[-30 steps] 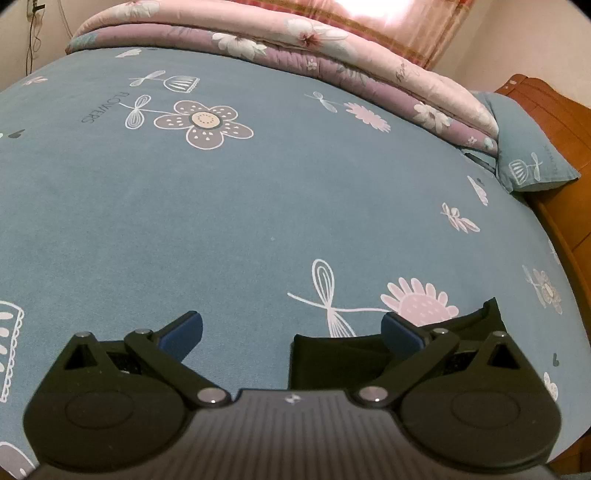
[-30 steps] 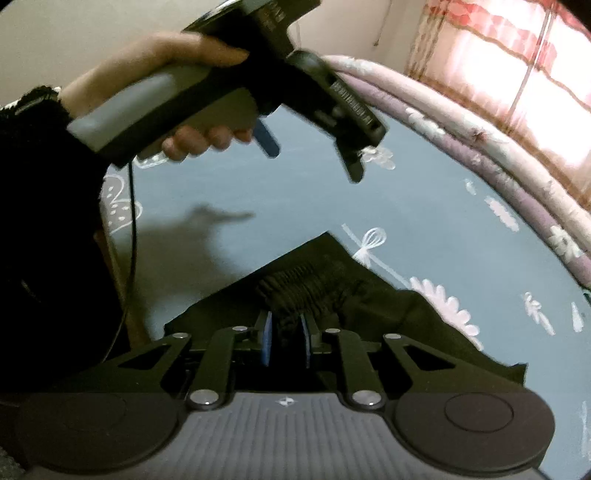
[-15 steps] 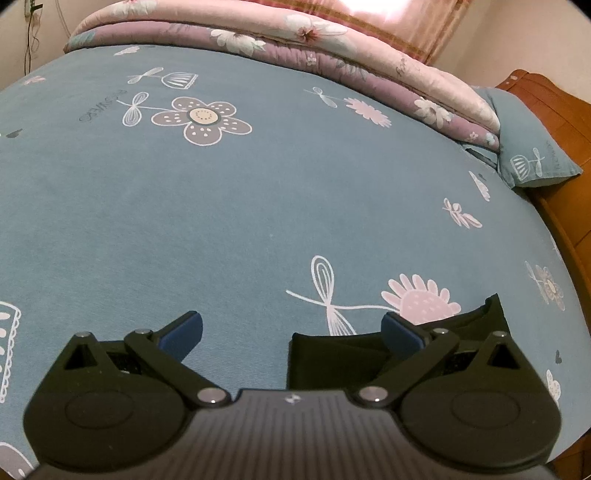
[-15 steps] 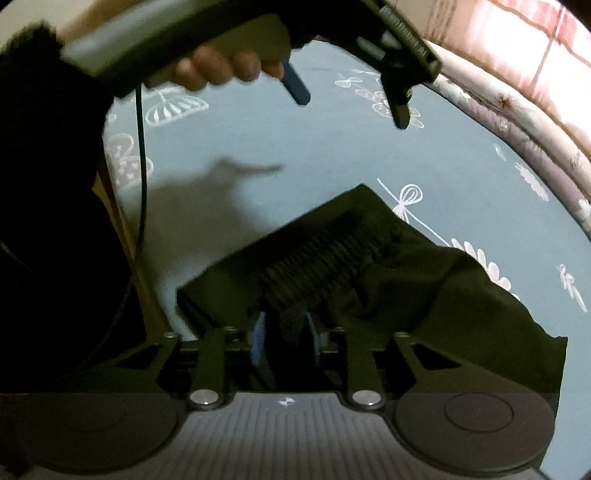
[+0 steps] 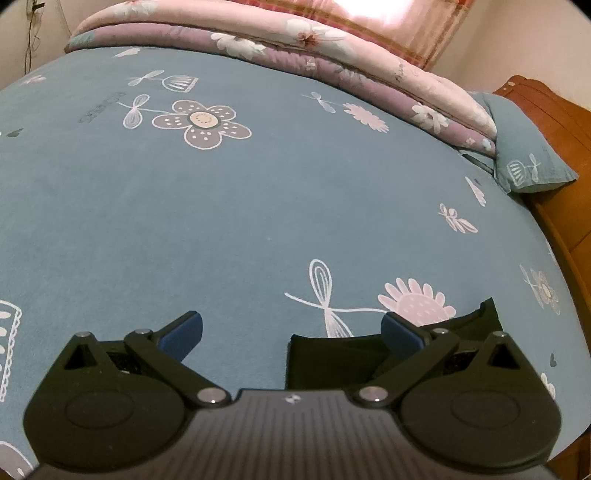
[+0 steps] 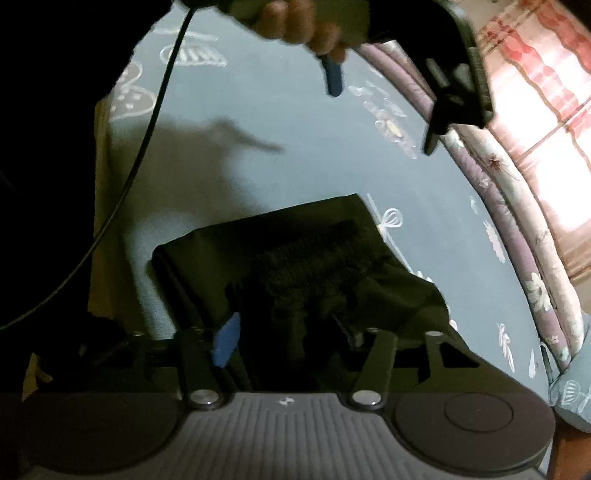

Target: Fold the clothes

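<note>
Jaws of my right gripper (image 6: pixel 286 332) are opening off the soft, limp black garment (image 6: pixel 314 251); left gripper (image 5: pixel 291 330) gapes empty; best pinched at its elastic waistband.

- Premises: a bedroom in a private home.
- A bed takes up nearly all of both views, covered by a teal sheet (image 5: pixel 258 206) printed with white and pink flowers, dragonflies and small lettering.
- A folded quilt (image 5: pixel 332 55), pink over mauve with a floral pattern, lies along the far edge of the bed.
- A pillow (image 5: pixel 528 158) in matching teal print sits at the end of the quilt, against a wooden headboard (image 5: pixel 554 122) in reddish-brown finish.
- A pink checked curtain (image 6: pixel 543 92) hangs beyond the quilt, with daylight coming through it.
- Walls are plain and pale; a thin cord (image 5: pixel 31 33) hangs on one.
</note>
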Motion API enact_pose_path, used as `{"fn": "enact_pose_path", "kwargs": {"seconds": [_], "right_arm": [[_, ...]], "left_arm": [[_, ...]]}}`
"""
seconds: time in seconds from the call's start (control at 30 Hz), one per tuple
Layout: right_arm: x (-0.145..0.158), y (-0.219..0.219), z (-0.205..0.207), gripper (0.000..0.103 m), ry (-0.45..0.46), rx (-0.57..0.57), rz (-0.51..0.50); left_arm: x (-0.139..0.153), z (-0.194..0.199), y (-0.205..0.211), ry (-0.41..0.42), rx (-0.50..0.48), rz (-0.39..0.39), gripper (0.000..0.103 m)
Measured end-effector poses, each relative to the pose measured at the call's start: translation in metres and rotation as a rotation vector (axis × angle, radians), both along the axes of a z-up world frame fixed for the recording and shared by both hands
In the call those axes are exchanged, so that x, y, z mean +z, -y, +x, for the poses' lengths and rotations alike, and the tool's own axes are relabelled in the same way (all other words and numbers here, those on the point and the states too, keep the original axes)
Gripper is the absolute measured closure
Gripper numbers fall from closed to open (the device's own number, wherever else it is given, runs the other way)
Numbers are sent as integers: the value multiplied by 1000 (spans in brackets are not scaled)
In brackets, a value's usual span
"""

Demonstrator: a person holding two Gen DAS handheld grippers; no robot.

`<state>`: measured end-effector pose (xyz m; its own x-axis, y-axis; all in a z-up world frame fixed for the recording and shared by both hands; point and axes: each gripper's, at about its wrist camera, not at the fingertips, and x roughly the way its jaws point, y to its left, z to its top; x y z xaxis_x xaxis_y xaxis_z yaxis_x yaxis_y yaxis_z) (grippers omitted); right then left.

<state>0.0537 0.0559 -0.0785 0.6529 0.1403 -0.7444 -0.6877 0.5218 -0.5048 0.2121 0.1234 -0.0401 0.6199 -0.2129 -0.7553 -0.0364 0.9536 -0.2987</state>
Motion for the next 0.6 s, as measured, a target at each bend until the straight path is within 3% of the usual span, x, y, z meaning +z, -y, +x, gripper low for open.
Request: {"fn": "enact_pose_path", "kwargs": {"seconds": [0.13, 0.4, 0.47, 0.5, 0.6], "right_arm": [[-12, -11, -9, 31, 72, 26, -78], [-16, -15, -8, 31, 128, 37, -131], [-18, -18, -11, 40, 143, 62, -154], [-16, -18, -11, 52, 137, 66, -150], [-3, -11, -4, 64, 92, 25, -73]], "left_arm": [[0, 0, 1, 0, -8, -1, 1], [0, 0, 1, 3, -8, -3, 1], [0, 0, 2, 2, -11, -1, 1], [1, 0, 2, 3, -14, -1, 1], [1, -2, 2, 6, -19, 0, 1]]}}
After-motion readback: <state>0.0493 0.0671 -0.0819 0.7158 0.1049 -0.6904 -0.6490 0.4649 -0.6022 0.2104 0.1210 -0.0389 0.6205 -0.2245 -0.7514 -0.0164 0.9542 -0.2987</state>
